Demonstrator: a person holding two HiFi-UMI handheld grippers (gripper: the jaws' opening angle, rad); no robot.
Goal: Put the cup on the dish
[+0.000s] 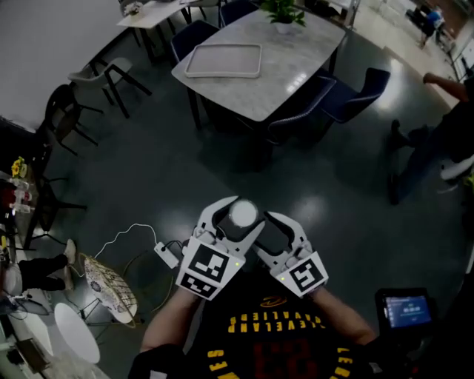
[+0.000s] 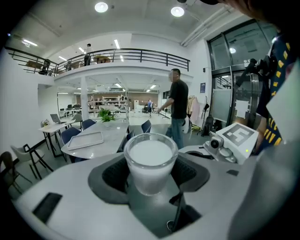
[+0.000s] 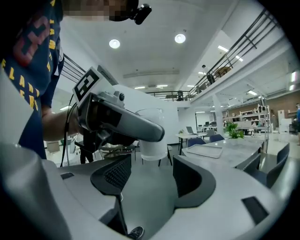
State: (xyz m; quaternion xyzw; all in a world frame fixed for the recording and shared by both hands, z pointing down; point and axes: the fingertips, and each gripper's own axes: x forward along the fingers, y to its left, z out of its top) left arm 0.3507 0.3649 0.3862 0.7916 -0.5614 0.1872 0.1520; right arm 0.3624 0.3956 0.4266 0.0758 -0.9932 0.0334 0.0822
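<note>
Cup [image 2: 149,157] stands upright, mouth upward, pinched in left tool [image 2: 150,183]; right tool [image 3: 152,180] spread wide.

My head camera looks steeply down. Cameras on my left claw [image 1: 237,217] and right claw [image 1: 282,226] sit close behind the jaws. All three share the table [image 1: 296,70].

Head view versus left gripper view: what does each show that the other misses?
Head view only: a floor cable and a lit screen. Left gripper view only: a balcony railing and ceiling lights. Both: the cup held in the left tongs, and the table with its tray and plant.
</note>
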